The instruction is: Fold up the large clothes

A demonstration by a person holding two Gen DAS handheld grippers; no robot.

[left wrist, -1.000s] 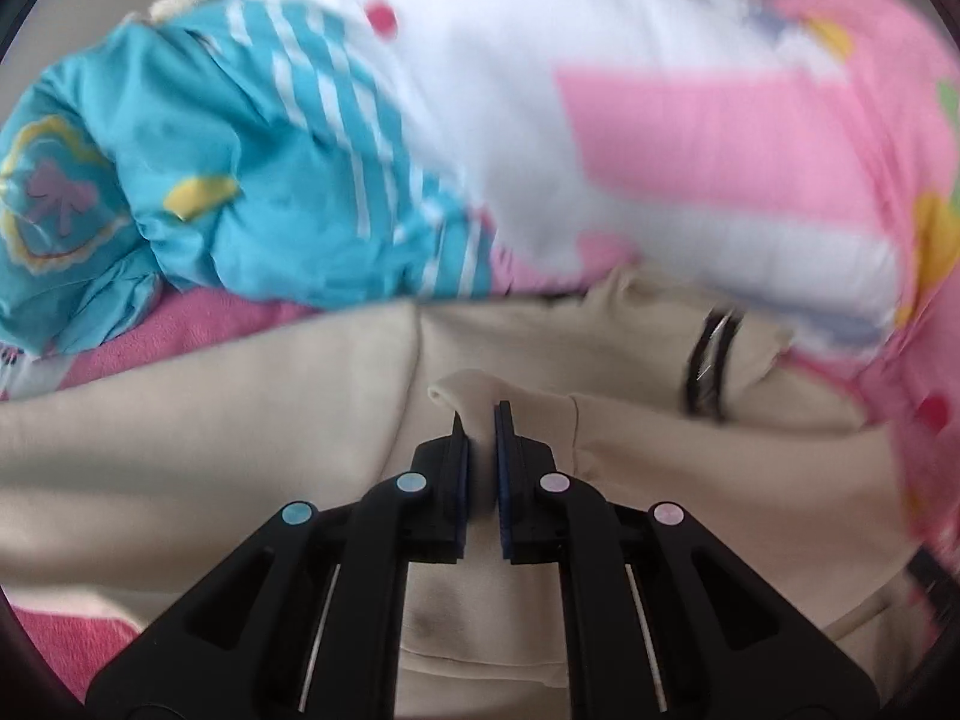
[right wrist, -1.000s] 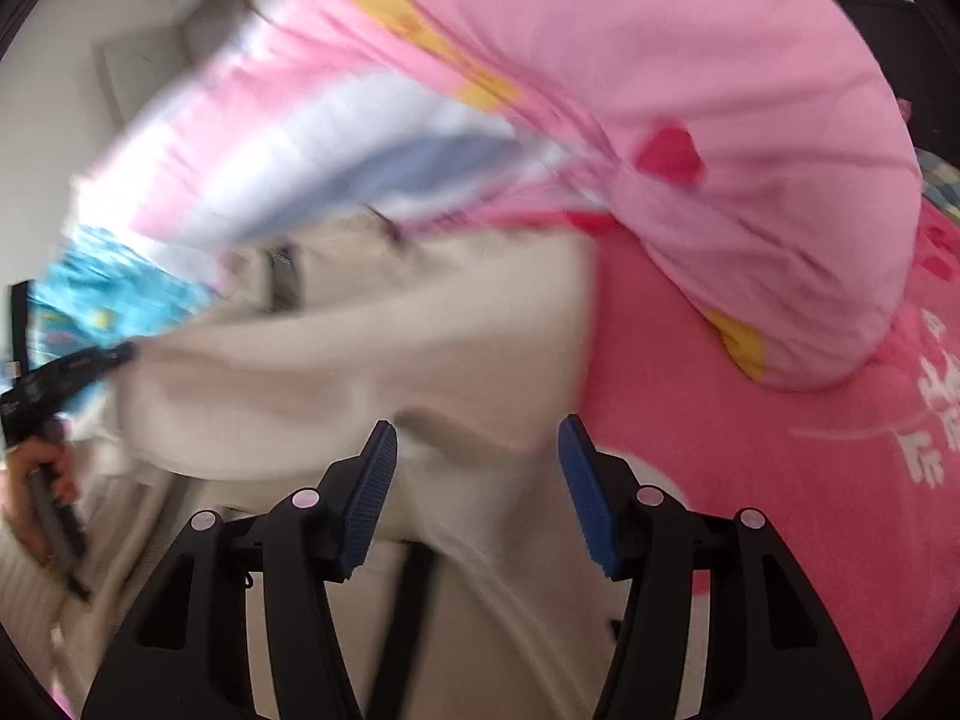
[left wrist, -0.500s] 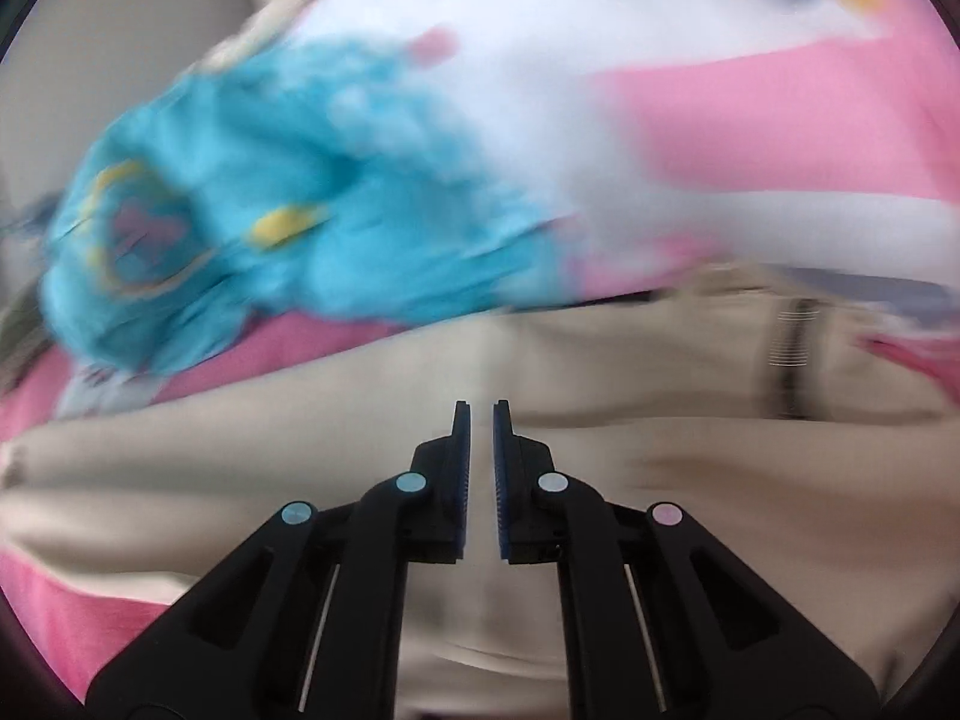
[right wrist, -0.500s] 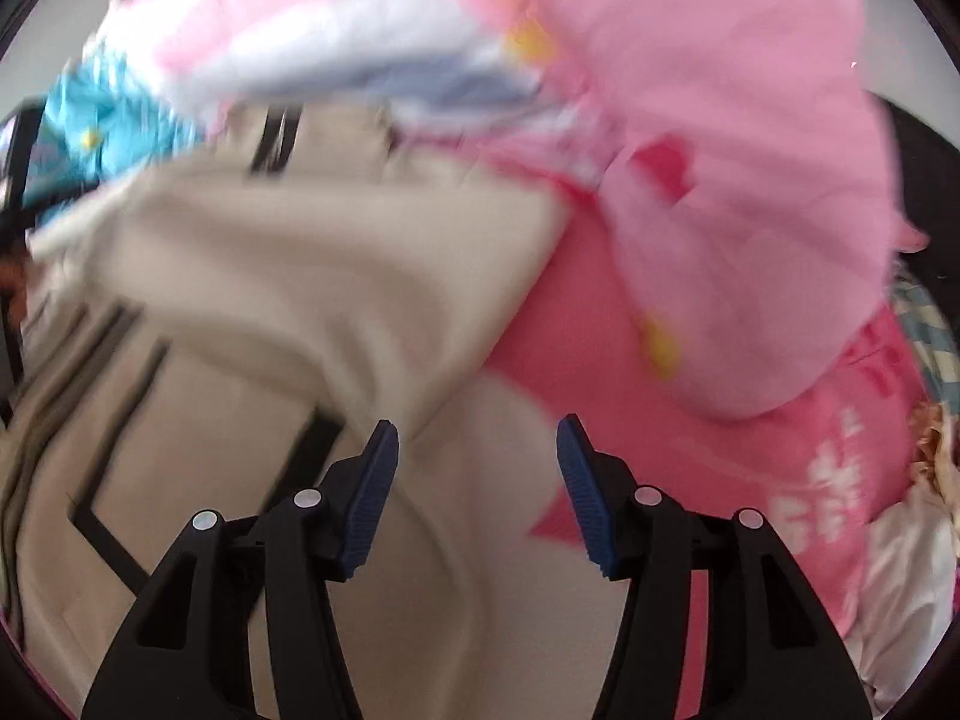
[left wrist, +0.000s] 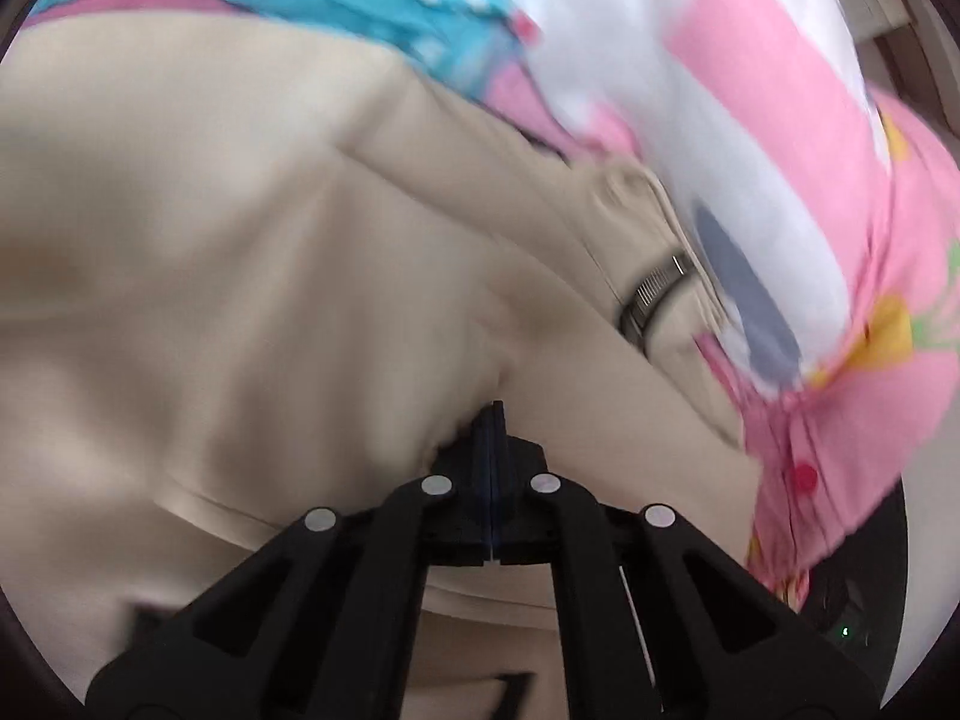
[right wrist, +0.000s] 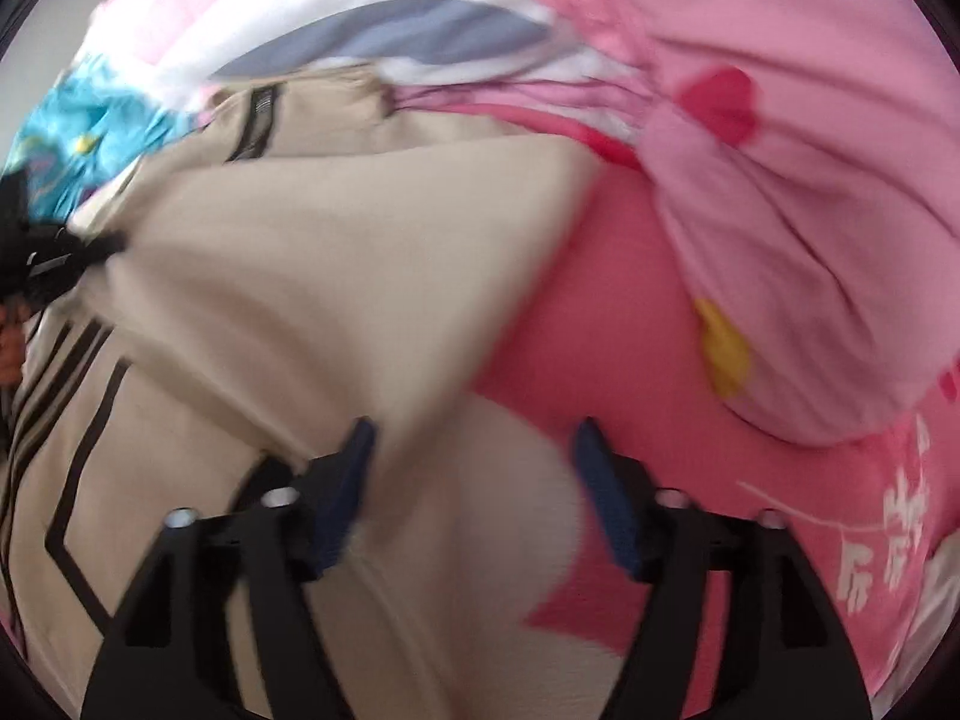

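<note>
A large beige garment with black stripes lies on a pink bed sheet. My left gripper is shut on a fold of the beige garment and lifts it. It shows at the left edge of the right wrist view, holding the cloth's corner. My right gripper is open, its jaws wide apart, hovering over the garment's edge and touching nothing that I can see. A black and grey band marks the garment's collar or cuff.
A rolled pink, white and blue quilt lies along the far side, right against the garment. It also shows in the right wrist view. The pink sheet carries white lettering at the right.
My left gripper has closed fully on the beige cloth and pulled it up and across. The right gripper stays open and has shifted slightly over the garment's edge.
</note>
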